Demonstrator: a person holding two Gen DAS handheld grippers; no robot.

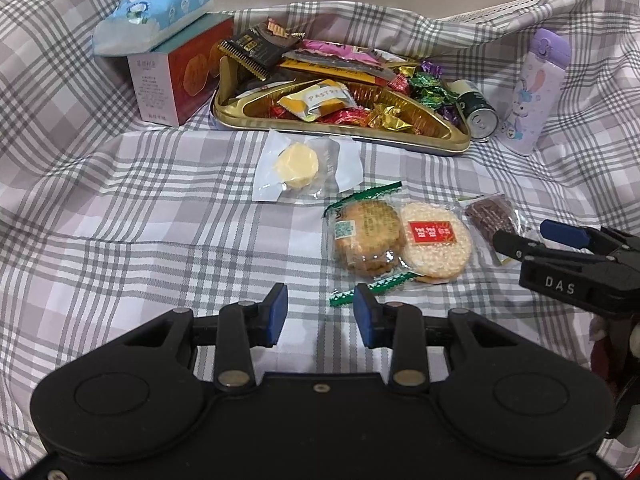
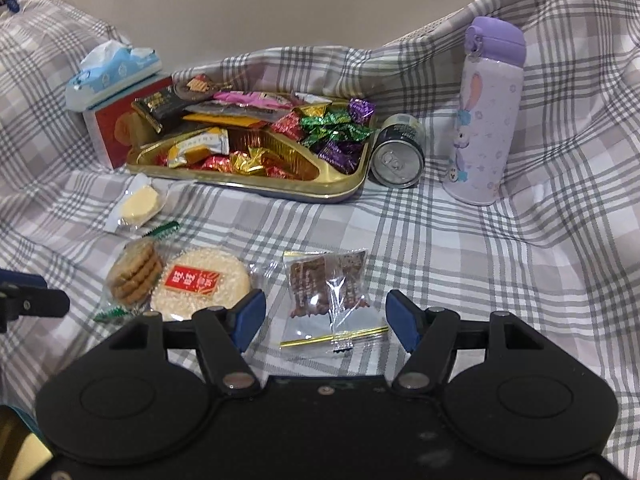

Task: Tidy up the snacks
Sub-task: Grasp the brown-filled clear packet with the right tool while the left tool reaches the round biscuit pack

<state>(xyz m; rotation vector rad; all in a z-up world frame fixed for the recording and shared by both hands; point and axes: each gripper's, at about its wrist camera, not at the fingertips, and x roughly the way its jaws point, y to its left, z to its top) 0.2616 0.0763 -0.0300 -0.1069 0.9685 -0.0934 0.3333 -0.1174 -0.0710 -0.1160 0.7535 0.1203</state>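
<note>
Four loose snack packets lay on the plaid cloth in front of the gold tray: a pale round pastry nearest the tray, then a biscuit pack touching a rice cracker, and a brown wafer pack to their right.

Tray was heaped with wrapped candies and bars. Red box stood just left of the tray, tissue pack on top of it. Can lay on its side at the tray's right end; purple bottle stood upright beyond it.

Left hand-held gripper: jaws spread, nothing between them, just short of the biscuit pack's green end.

Right hand-held gripper: jaws spread wide on either side of the wafer pack, pads not touching it.
</note>
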